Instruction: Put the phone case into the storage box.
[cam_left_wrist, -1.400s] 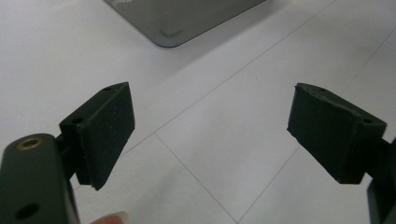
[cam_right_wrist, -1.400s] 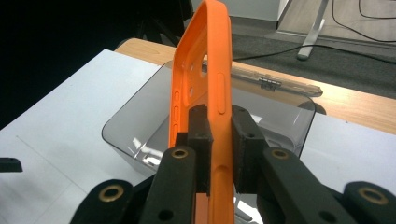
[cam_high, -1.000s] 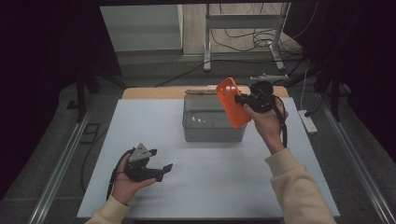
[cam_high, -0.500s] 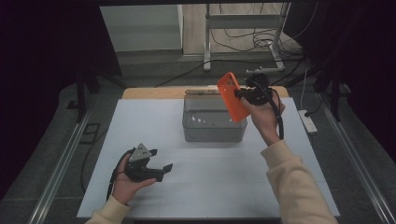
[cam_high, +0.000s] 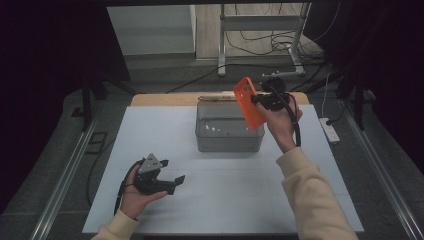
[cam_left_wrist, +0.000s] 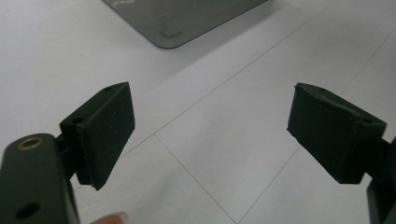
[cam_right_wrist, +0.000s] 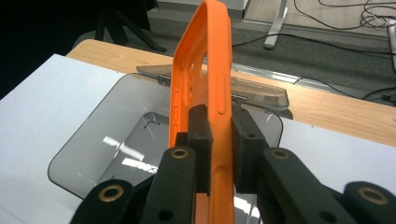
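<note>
Case (cam_high: 248, 101), orange, phone type, with side slots and a camera cutout near its upper end; held on edge in the right gripper (cam_high: 261, 100), raised above the right rear part of the bin (cam_high: 229, 140). In the right gripper view the case (cam_right_wrist: 203, 84) stands upright between the two black pads (cam_right_wrist: 201, 140), which press on its opposite faces; jaws nearly closed, grip firm on the case's lower portion. Bin: grey, translucent, open-topped, rounded corners, standing on the white table (cam_high: 150, 130) toward its far middle; interior (cam_right_wrist: 140, 140) shows reflections. Lid (cam_right_wrist: 261, 95): grey, translucent, lying just behind the bin on the wooden strip (cam_right_wrist: 327, 107) at the table's far edge. Left gripper (cam_high: 172, 181): held in the left hand (cam_high: 135, 192) low over the near left of the table, well apart from the bin; jaws spread wide with nothing between them, pads (cam_left_wrist: 109, 128) showing over bare white surface, a corner of the bin (cam_left_wrist: 177, 23) beyond. Cable (cam_high: 295, 120) trails from the right gripper over the wrist. Sleeves cream.
</note>
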